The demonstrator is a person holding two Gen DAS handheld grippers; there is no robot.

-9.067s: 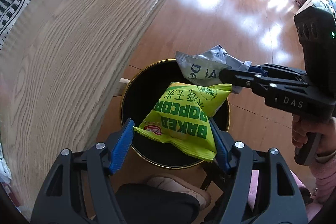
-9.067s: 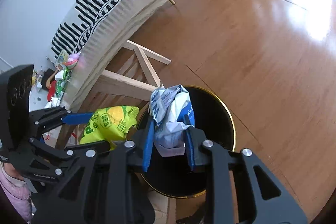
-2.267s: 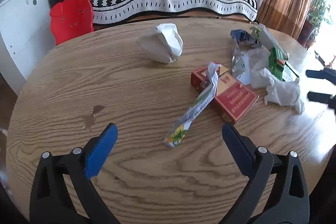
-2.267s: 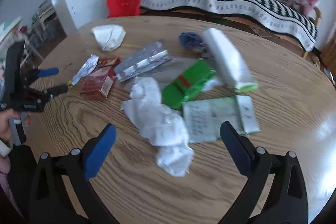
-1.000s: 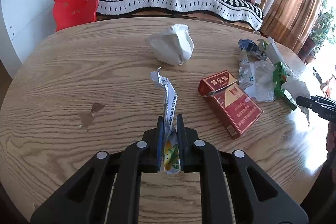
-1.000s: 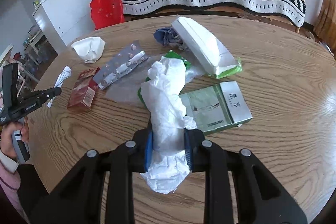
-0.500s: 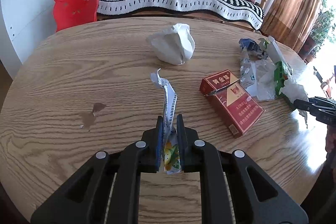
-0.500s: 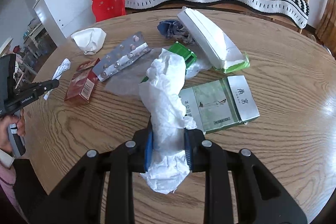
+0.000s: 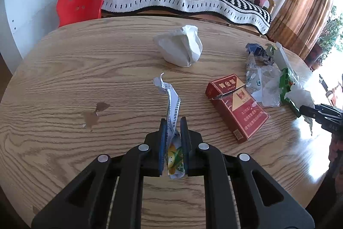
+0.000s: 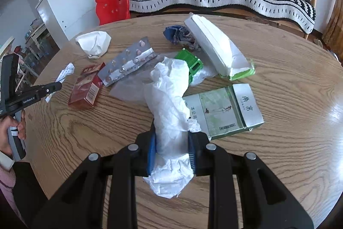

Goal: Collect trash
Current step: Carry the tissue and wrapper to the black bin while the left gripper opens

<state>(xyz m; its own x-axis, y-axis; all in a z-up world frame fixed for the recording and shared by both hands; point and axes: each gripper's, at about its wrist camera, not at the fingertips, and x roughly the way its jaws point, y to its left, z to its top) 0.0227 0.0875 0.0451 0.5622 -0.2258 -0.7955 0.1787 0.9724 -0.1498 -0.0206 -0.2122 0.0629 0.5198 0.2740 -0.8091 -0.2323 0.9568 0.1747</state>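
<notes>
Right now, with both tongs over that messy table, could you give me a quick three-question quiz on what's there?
1. True or false: the left tongs are empty.
2. What do the right tongs grip? A) green carton B) crumpled white tissue C) blister pack
3. Which red item lies flat on the wooden table, right of the left tongs?

Key
1. False: they pinch a thin printed wrapper strip.
2. B, the crumpled white tissue.
3. The red cigarette pack.

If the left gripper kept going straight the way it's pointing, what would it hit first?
Probably bare tabletop: the left gripper, shut on a wrapper strip, angles down at open wood. The crumpled tissue lies farther along; depth is unclear.
</notes>
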